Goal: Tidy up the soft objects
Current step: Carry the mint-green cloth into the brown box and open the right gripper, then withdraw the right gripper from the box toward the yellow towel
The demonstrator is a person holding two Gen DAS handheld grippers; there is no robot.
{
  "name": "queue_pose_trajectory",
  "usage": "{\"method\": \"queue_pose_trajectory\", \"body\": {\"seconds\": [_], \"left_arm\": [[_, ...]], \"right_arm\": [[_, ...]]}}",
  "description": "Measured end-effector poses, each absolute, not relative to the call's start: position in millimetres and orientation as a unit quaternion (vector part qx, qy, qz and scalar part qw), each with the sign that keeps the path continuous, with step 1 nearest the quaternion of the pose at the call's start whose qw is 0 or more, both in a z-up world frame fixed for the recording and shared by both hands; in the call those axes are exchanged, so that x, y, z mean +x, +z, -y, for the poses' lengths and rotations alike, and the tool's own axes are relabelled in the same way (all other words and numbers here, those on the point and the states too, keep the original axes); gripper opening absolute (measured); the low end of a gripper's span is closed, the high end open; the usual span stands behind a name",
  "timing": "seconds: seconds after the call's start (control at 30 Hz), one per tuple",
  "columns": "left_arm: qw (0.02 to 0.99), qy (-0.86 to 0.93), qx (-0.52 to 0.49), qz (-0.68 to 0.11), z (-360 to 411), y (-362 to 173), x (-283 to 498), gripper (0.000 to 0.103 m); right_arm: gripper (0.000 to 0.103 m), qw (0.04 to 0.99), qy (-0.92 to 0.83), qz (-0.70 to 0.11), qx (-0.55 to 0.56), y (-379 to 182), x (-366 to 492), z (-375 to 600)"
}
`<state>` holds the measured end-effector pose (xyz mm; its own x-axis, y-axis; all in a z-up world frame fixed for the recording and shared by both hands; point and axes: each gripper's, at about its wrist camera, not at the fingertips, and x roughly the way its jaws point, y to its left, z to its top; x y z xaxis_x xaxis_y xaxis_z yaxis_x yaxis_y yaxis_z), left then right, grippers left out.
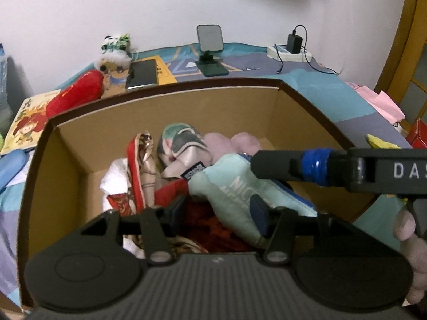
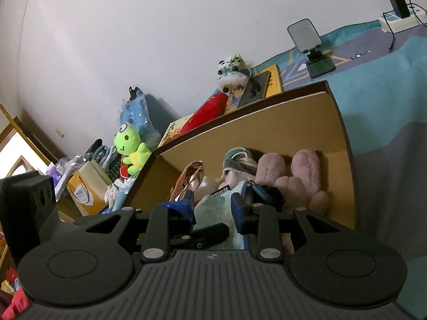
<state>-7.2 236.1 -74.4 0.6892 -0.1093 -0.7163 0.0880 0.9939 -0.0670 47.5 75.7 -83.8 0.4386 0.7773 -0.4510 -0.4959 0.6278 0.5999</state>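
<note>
Cardboard box (image 1: 307,112), one, open top, sits on the bed (image 1: 347,98) right ahead of both tools. Inside, directly below the left tool (image 1: 218,208): one mint-green plush (image 1: 229,184) with pale lettering and blue trim, lying on top of the pile. Beyond it one pink plush (image 2: 301,170) against the far wall, one doll with teal hair (image 1: 178,144), and one red-and-cream figure (image 1: 144,165) to the left.

Left tool: jaws apart, about half open, nothing pinched; the mint plush lies just under the right finger, contact unclear.

Right tool (image 2: 213,208): jaws narrowed onto the mint plush's upper end, blue pads pressing both sides, so it grips the plush. In the left wrist view its finger reaches in from the right onto the same plush.

Outside the box, beyond the far rim: one red plush (image 1: 77,96), one panda toy (image 1: 114,45), one phone stand (image 1: 210,50), one power strip (image 1: 289,53) with charger. Left of the right tool: one green frog plush (image 2: 130,149).
</note>
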Motion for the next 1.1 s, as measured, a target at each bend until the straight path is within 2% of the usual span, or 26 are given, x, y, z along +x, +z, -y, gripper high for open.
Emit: {"method": "queue_pose_trajectory", "body": {"seconds": [0.73,0.87,0.93,1.0,1.1], "left_arm": [[0.932,0.057,-0.001,-0.359,-221.5,-29.8,-62.6,0.072],[0.93,0.077,-0.002,-0.358,-214.2,-27.1,-75.4,0.077],[0.929,0.086,-0.002,-0.36,-211.2,-27.2,-81.1,0.081],[0.928,0.097,-0.002,-0.361,-207.2,-27.8,-87.5,0.089],[0.925,0.11,0.0,-0.364,-200.4,-30.2,-96.7,0.092]], "right_arm": [[0.014,0.793,0.453,-0.354,0.202,-70.8,27.4,-59.8],[0.014,0.782,0.47,-0.356,0.202,-69.9,22.8,-55.8],[0.014,0.776,0.478,-0.359,0.202,-70.7,21.4,-53.7],[0.014,0.77,0.486,-0.362,0.199,-71.6,19.1,-52.0],[0.014,0.76,0.499,-0.367,0.196,-73.1,15.4,-49.7]]}}
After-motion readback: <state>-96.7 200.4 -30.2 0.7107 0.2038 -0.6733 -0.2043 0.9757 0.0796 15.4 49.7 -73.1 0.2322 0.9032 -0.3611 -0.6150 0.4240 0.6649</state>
